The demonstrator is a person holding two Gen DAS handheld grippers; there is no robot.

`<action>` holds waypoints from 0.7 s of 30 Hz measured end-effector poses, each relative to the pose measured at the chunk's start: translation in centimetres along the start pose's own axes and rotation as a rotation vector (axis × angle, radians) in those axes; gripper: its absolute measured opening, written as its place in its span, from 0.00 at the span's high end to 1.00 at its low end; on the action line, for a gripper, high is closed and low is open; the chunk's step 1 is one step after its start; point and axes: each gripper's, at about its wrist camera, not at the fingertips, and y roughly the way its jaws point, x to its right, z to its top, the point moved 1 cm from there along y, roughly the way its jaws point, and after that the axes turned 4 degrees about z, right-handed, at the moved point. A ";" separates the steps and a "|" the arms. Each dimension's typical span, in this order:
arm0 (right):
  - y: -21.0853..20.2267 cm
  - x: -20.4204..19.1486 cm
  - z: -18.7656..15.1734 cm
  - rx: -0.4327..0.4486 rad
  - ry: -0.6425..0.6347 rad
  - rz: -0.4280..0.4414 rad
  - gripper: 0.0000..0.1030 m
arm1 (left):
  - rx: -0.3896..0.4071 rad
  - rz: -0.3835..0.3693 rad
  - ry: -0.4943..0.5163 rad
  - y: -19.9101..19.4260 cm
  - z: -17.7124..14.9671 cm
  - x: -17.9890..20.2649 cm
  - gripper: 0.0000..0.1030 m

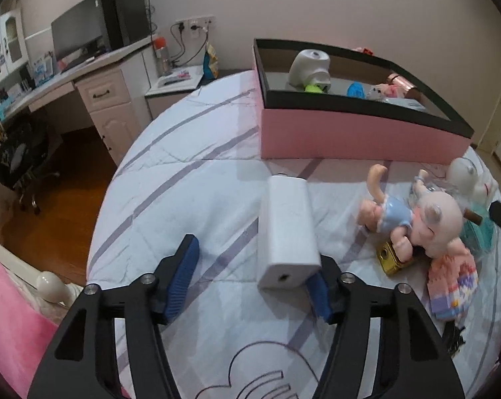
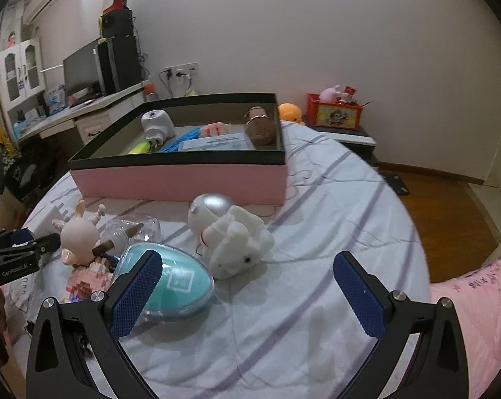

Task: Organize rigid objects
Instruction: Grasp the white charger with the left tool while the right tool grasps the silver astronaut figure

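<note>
A pink box with a black rim (image 1: 350, 129) stands on the bed and holds several items; it also shows in the right wrist view (image 2: 184, 179). A white rectangular block (image 1: 288, 229) lies on the quilt between my left gripper's open fingers, against the right pad. My left gripper (image 1: 253, 276) is open. My right gripper (image 2: 247, 286) is open and empty above the quilt, its left finger in front of a teal egg-shaped case (image 2: 177, 282). A white rabbit figure (image 2: 230, 236), a pink pig doll (image 1: 426, 222) and a pink brick model (image 1: 453, 286) lie close by.
A gold block (image 1: 391, 257) lies under the doll. A desk with monitor (image 1: 77, 36) and a chair (image 1: 21, 153) stand left of the bed. A nightstand with a red box (image 2: 336, 113) stands at the back right. Wooden floor lies beside the bed.
</note>
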 end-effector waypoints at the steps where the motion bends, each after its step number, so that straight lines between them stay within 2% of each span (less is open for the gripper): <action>1: 0.4 0.0 0.2 -0.007 -0.006 0.004 0.00 | 0.005 -0.001 0.000 0.2 0.1 0.1 0.38; 2: 0.7 0.0 0.3 -0.008 -0.009 0.009 0.00 | 0.002 0.000 0.005 0.4 0.2 0.2 0.38; 4: 1.4 0.2 0.9 -0.023 -0.004 0.027 0.00 | 0.017 -0.016 0.015 0.3 0.3 0.3 0.51; 6: 2.0 0.4 1.5 -0.027 0.004 0.022 0.00 | 0.034 -0.032 0.018 0.1 0.4 0.4 0.77; 8: 2.6 0.6 1.8 -0.037 0.009 0.035 0.00 | 0.040 -0.025 0.028 0.1 0.4 0.6 0.78; 12: 4.7 0.9 2.3 -0.109 0.026 0.082 0.00 | 0.048 -0.016 0.049 0.0 0.4 1.0 0.78; 14: 5.5 1.0 2.5 -0.133 0.037 0.113 0.03 | 0.049 -0.019 0.046 -0.1 0.4 0.9 0.78; 16: 6.0 0.9 2.5 -0.148 0.032 0.134 0.30 | 0.053 -0.019 0.049 -0.2 0.4 0.9 0.78; 18: 6.0 0.7 2.4 -0.150 0.019 0.144 0.45 | 0.049 -0.019 0.059 -0.2 0.4 1.0 0.78; 21: 5.7 0.6 2.4 -0.145 0.009 0.150 0.49 | 0.054 -0.024 0.066 -0.6 0.4 1.1 0.78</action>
